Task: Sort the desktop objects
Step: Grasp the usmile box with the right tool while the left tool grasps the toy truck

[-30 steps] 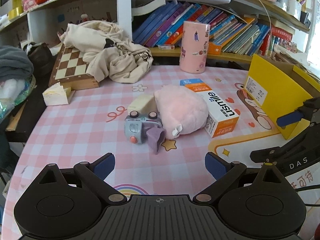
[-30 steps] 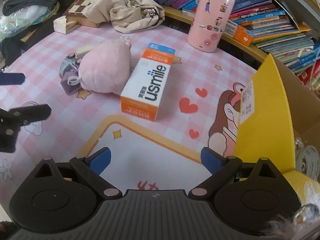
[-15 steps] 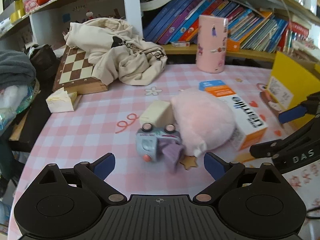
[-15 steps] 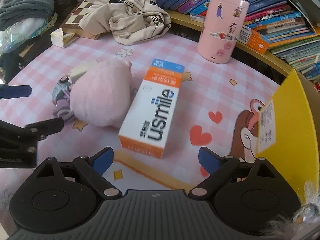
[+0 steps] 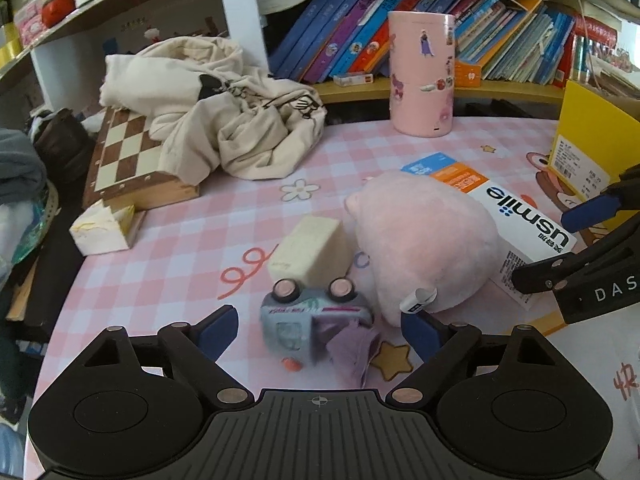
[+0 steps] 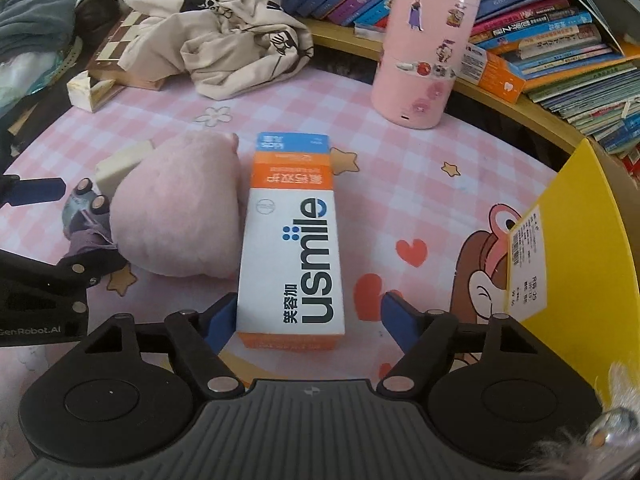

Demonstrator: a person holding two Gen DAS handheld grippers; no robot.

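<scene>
A grey-purple toy car [image 5: 312, 322] lies on its side on the pink checked tabletop, between the open jaws of my left gripper [image 5: 320, 330]. A cream block [image 5: 308, 248] and a pink plush toy [image 5: 424, 240] sit just behind it. My right gripper [image 6: 304, 318] is open, its jaws on either side of the near end of a white and orange usmile box [image 6: 294, 236]. The plush [image 6: 180, 212] lies to the left of the box. The right gripper also shows at the right edge of the left wrist view [image 5: 576, 248].
A yellow cardboard box [image 6: 576, 248] stands open at the right. A pink cylinder [image 6: 424, 52] stands at the back by the bookshelf. A beige cloth [image 5: 224, 108] lies over a chessboard box [image 5: 128, 160] at the back left. A small white box [image 5: 102, 230] sits near the table's left edge.
Both grippers have moved forward. The toy car now lies between the left jaws and the near end of the usmile box lies between the right jaws. Both stay open.
</scene>
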